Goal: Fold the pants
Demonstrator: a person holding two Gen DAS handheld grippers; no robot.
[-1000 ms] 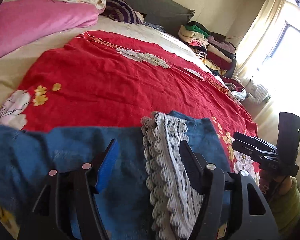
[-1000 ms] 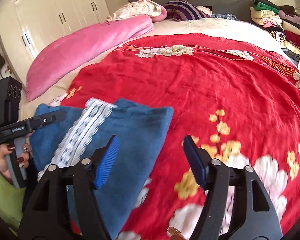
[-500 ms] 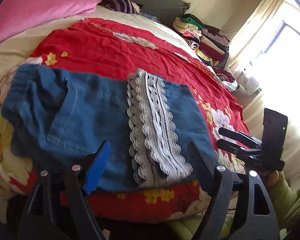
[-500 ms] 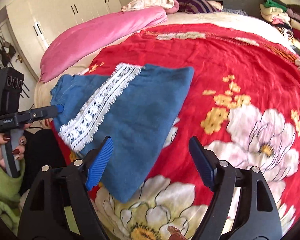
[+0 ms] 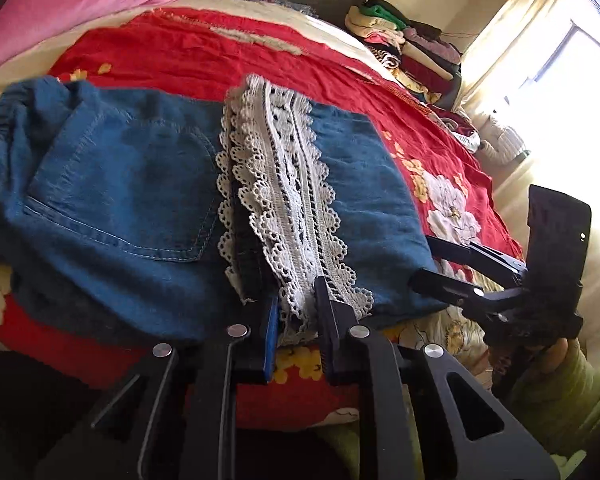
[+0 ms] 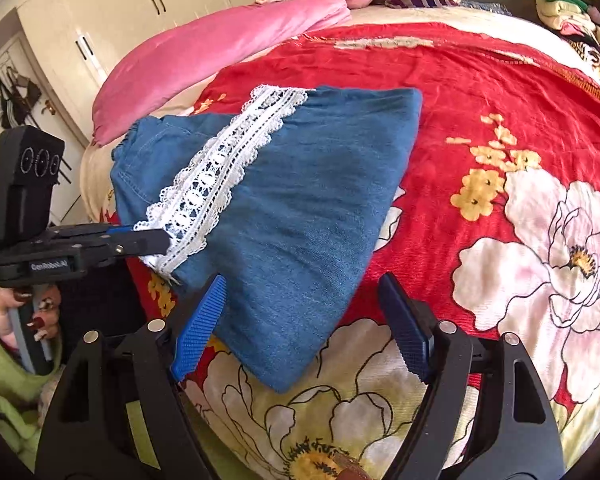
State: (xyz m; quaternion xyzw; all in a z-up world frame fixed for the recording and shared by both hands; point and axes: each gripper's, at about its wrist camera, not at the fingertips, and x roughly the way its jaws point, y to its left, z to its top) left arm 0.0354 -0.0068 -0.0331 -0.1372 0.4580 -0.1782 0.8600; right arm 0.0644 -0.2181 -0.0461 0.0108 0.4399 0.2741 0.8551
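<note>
Blue denim pants [image 5: 132,184] with a white lace hem strip [image 5: 284,200] lie folded on the red flowered bedspread [image 5: 228,52], near the bed's front edge. My left gripper [image 5: 298,312] is shut on the near end of the lace hem; the right wrist view shows it [image 6: 152,242] pinching that lace end. My right gripper [image 6: 300,320] is open, its blue pads on either side of the near corner of the pants [image 6: 292,208] without touching it. It also shows at the right of the left wrist view [image 5: 428,264], open beside the fold's corner.
A pink quilt [image 6: 220,52] and pillows lie at the bed's head. A stack of folded clothes [image 5: 404,44] sits at the far right by the bright window. White wardrobes [image 6: 120,8] stand to the left. The bed edge [image 6: 340,440] is right below me.
My left gripper has closed on the lace hem end, after being open over the pants. The right gripper moved nearer the fold's corner and stays open.
</note>
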